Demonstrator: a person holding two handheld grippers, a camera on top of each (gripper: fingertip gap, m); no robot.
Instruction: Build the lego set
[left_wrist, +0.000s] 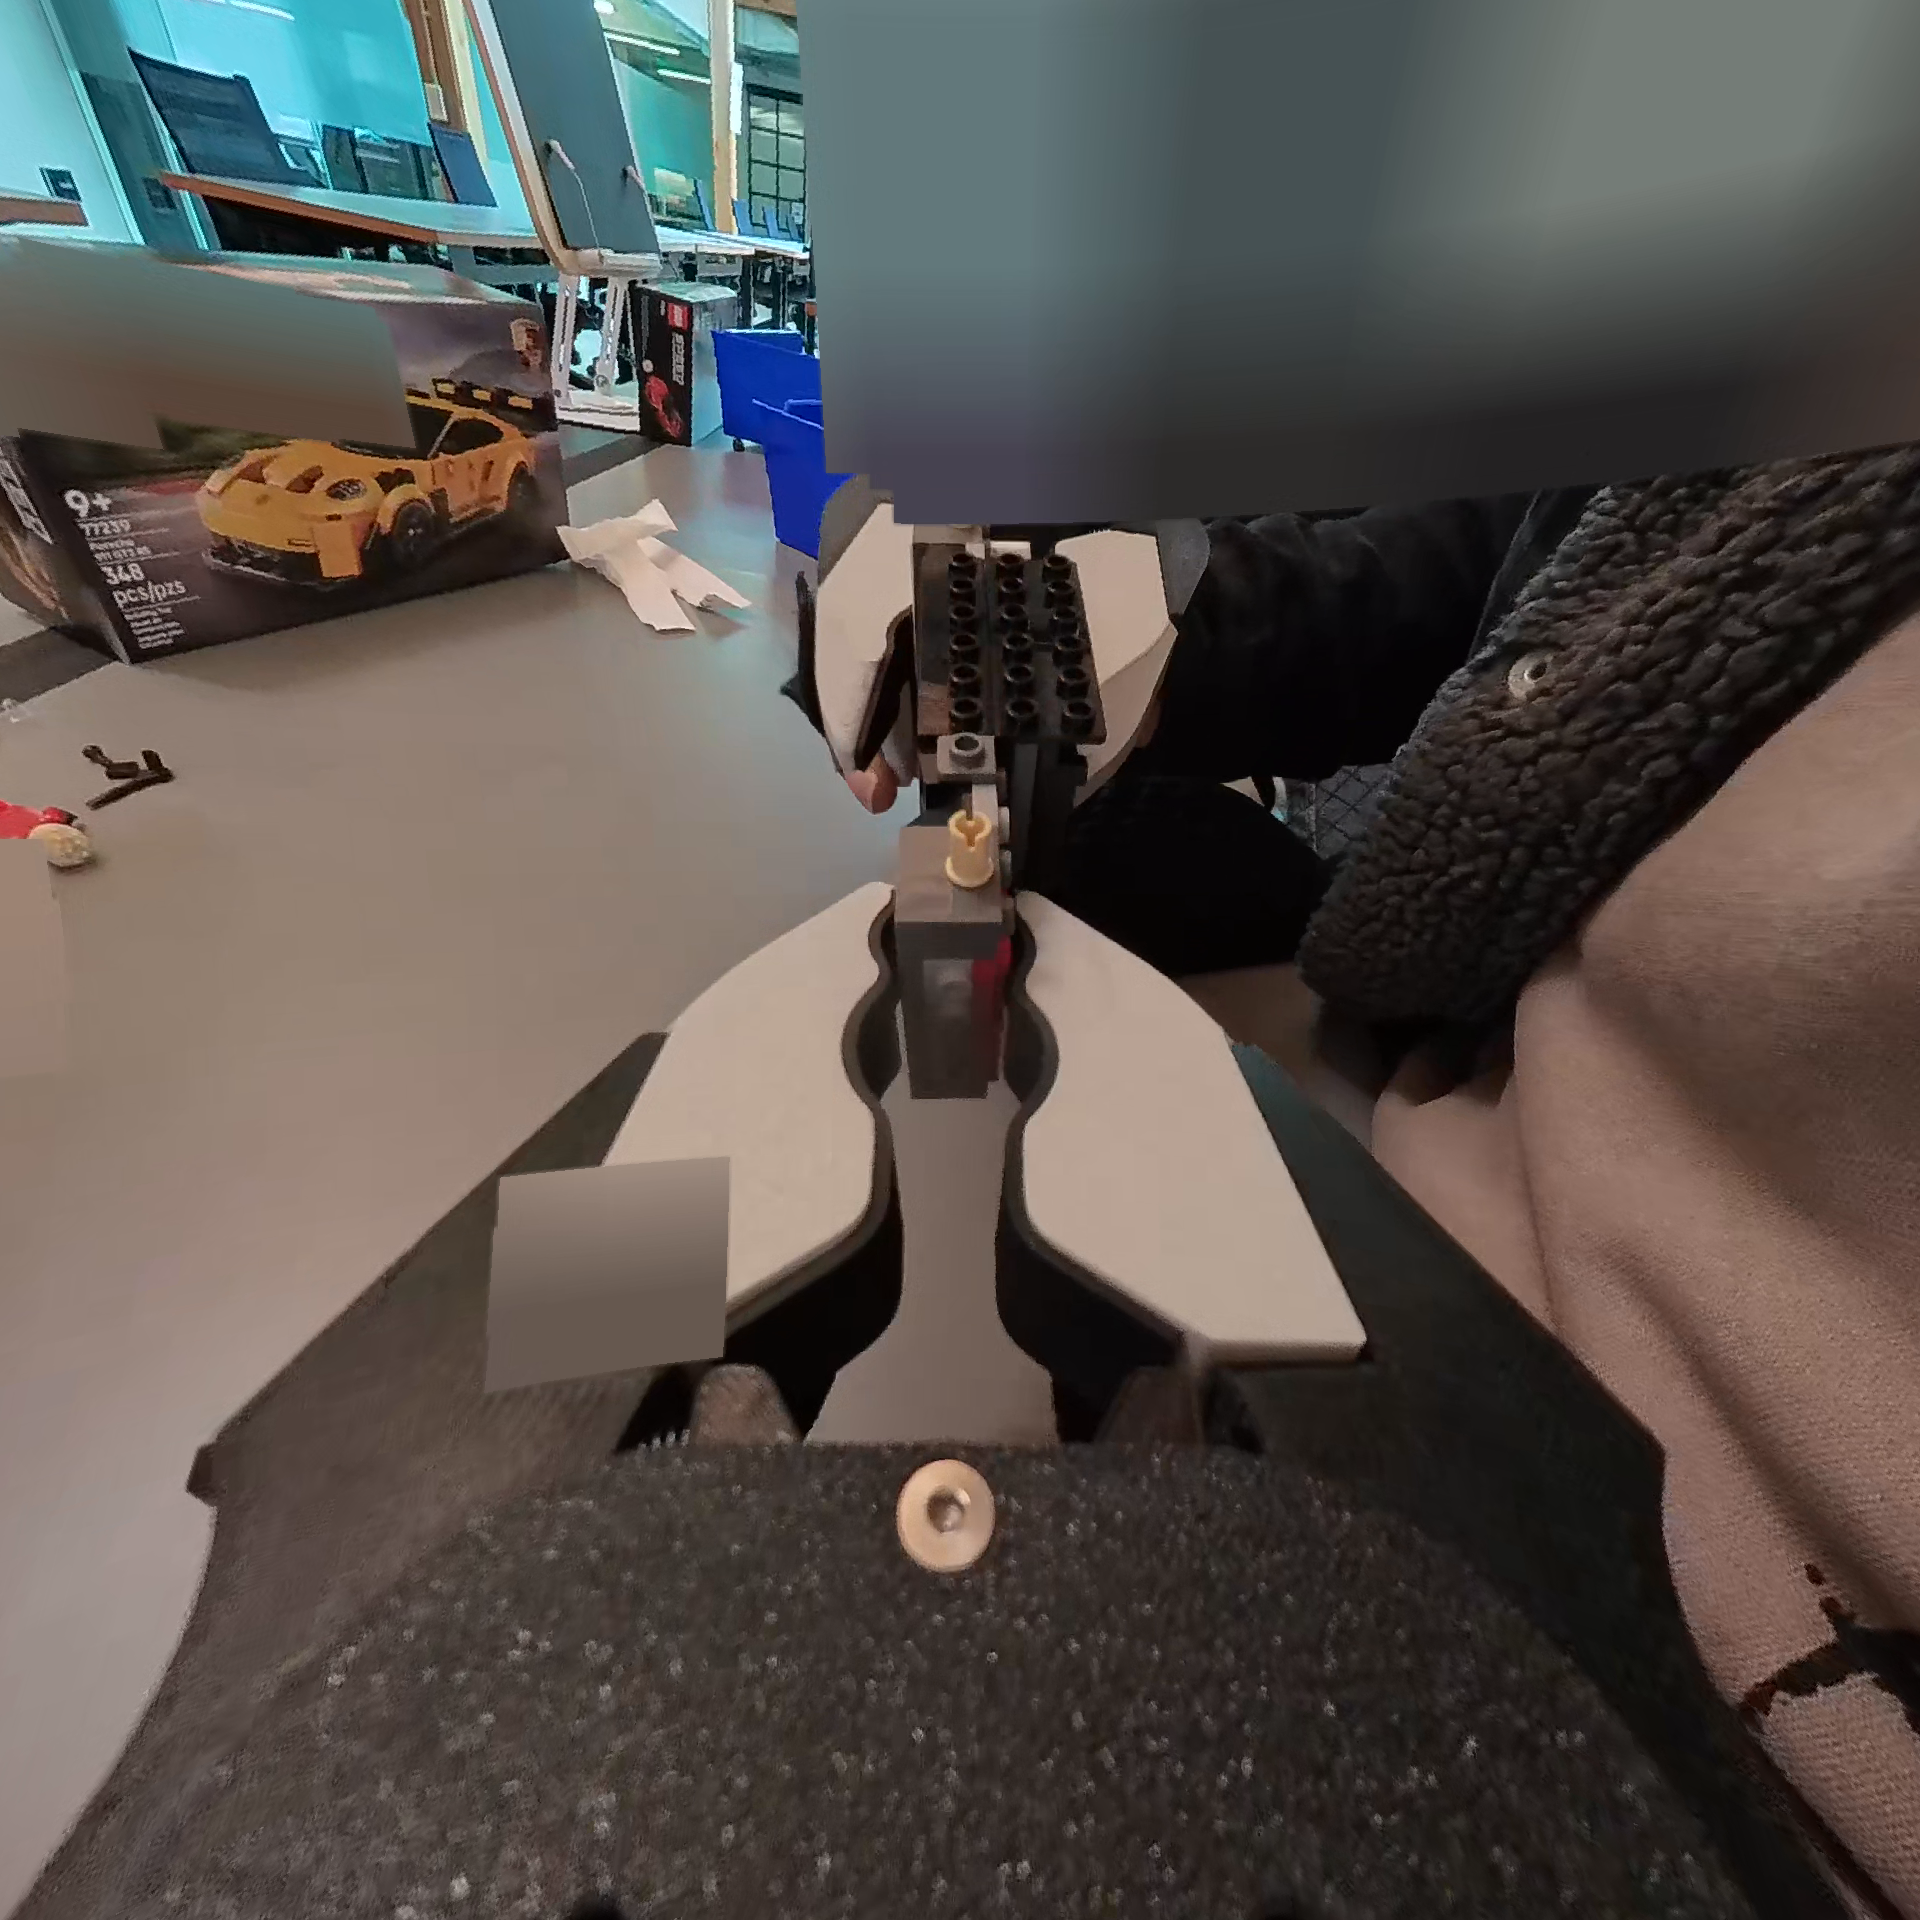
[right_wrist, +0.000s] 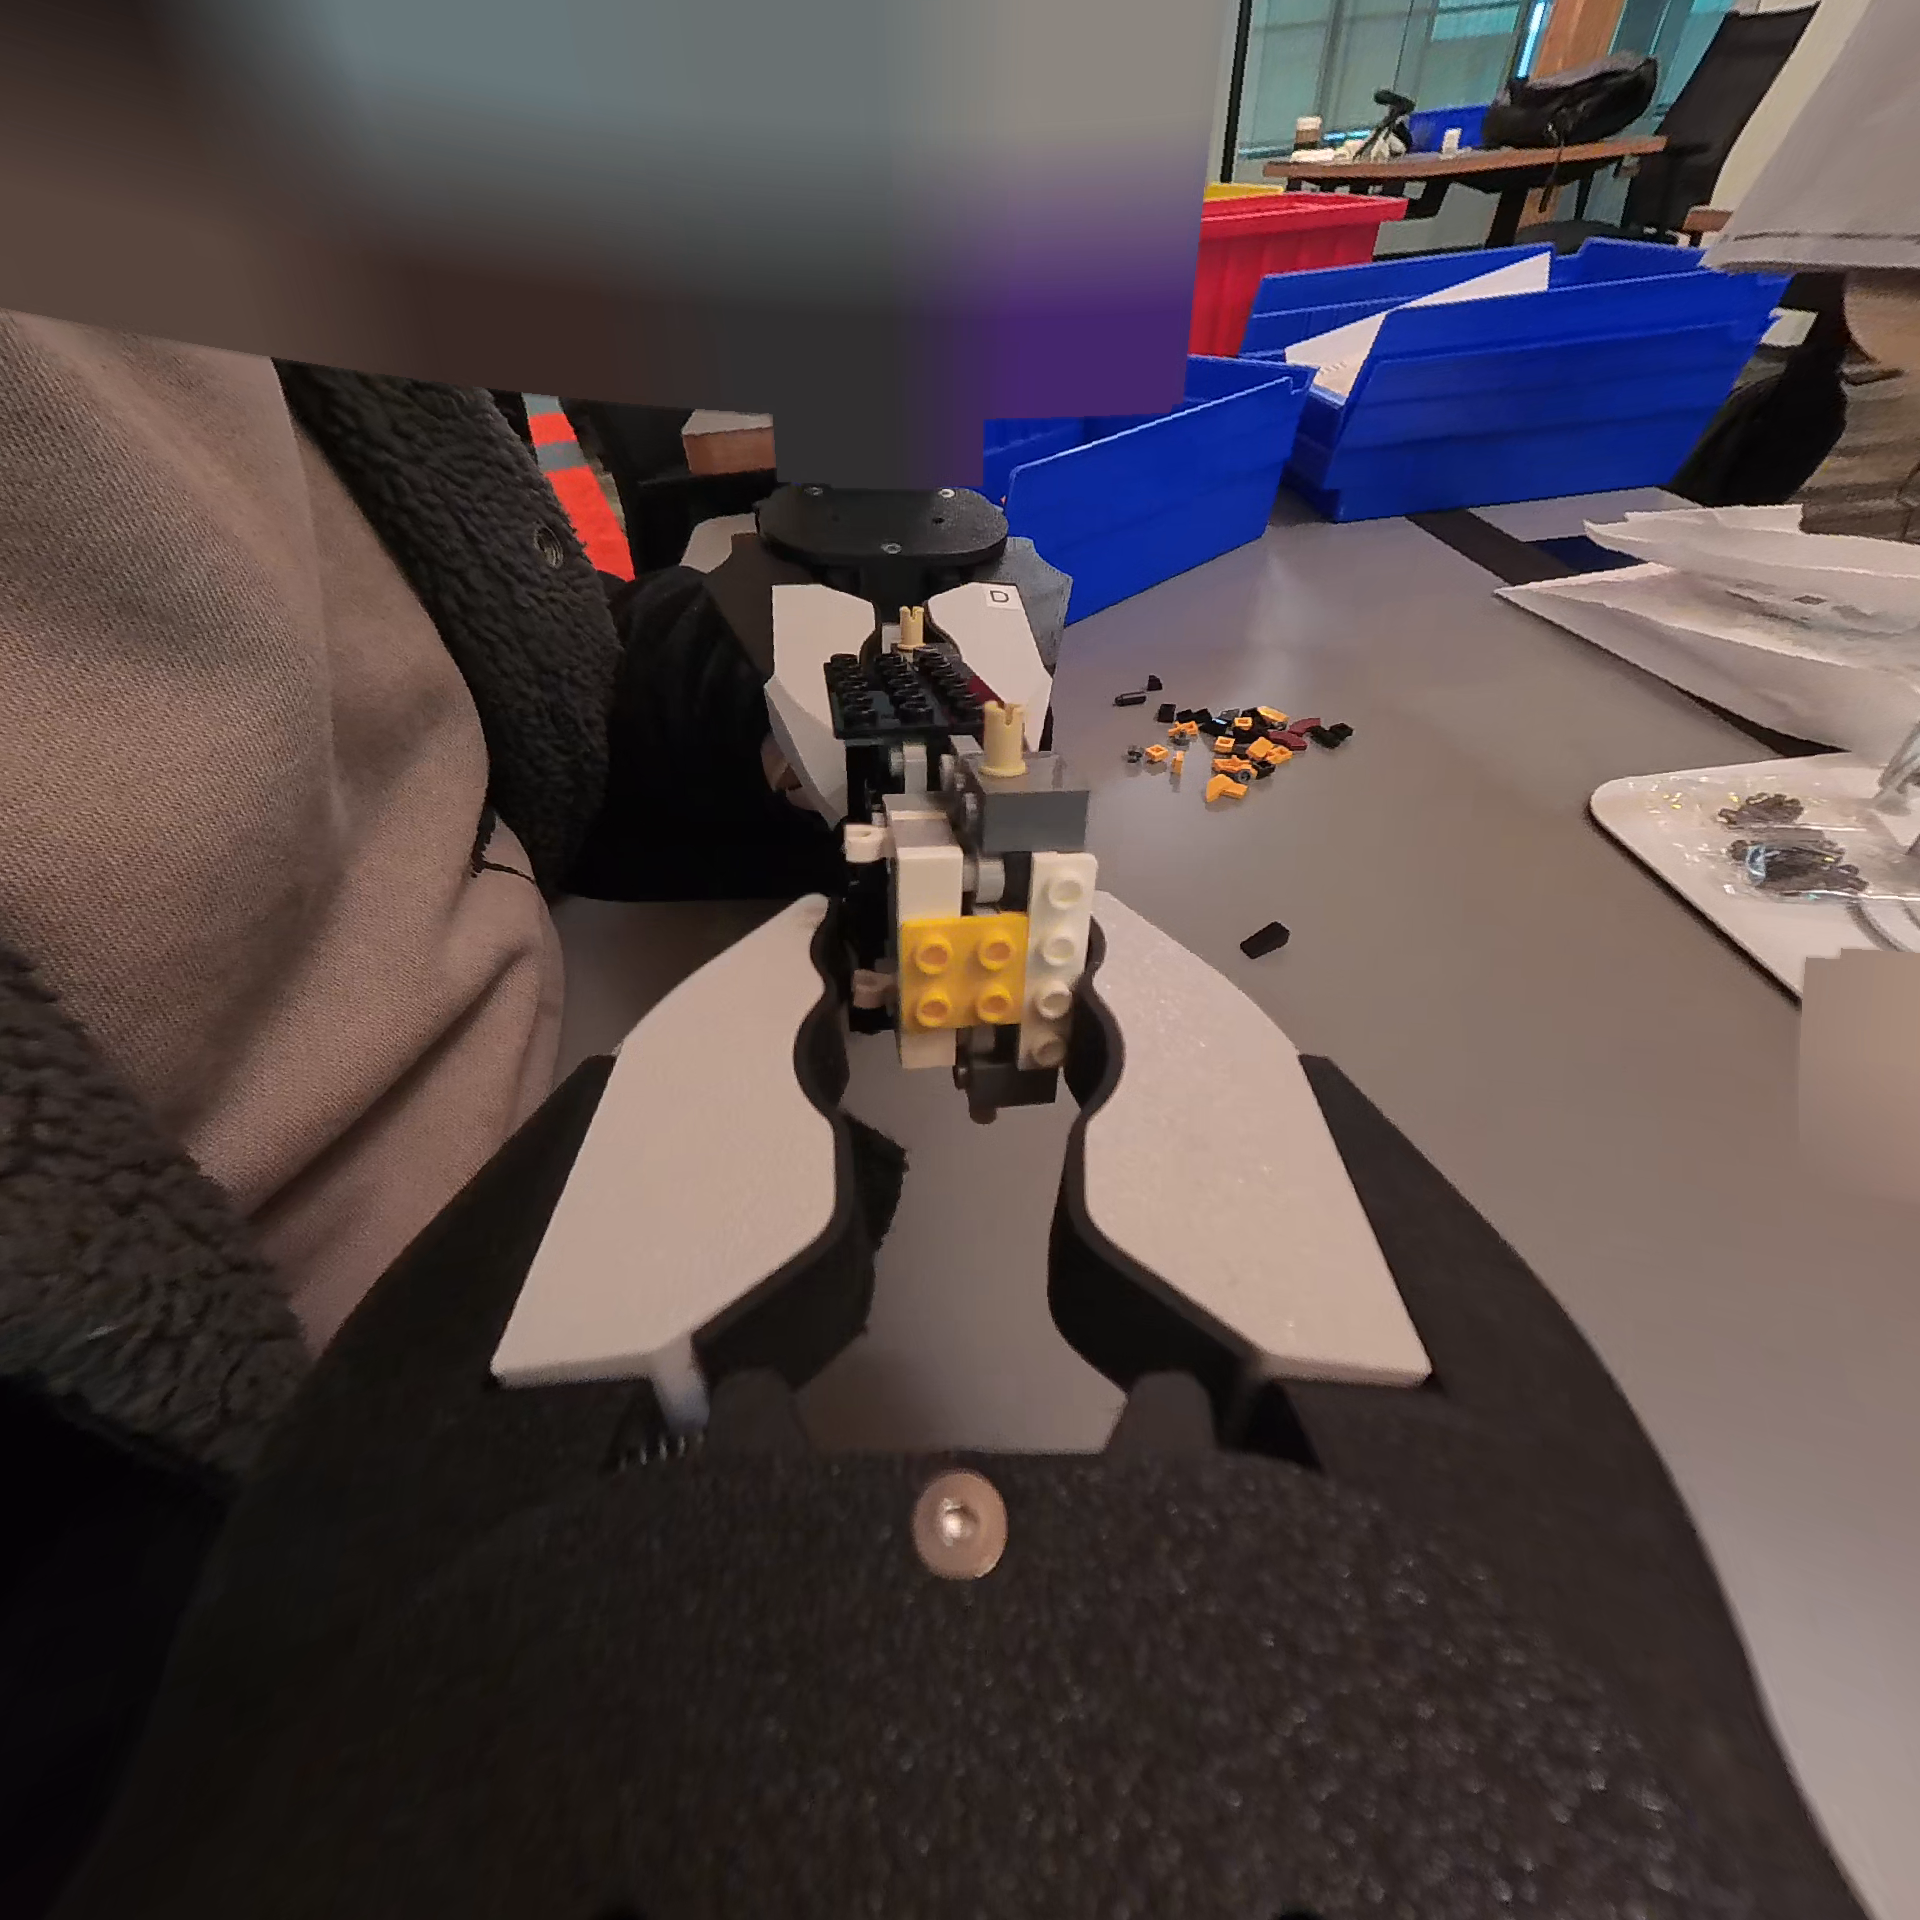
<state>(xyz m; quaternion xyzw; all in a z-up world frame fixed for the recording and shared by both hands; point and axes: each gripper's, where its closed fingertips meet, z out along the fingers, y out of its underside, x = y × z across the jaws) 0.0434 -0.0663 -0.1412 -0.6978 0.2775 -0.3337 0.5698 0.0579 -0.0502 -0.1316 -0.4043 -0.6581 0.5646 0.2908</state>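
Right wrist view shows both tools, right and left, clamped on opposite ends of a partly built model above the surface, with loose pieces unused, so much seems left.

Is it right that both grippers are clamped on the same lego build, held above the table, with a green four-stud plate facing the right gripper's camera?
Not quite: the four-stud plate is yellow, not green, as the right wrist view shows. The rest holds: left gripper and right gripper both clamp the lego build.
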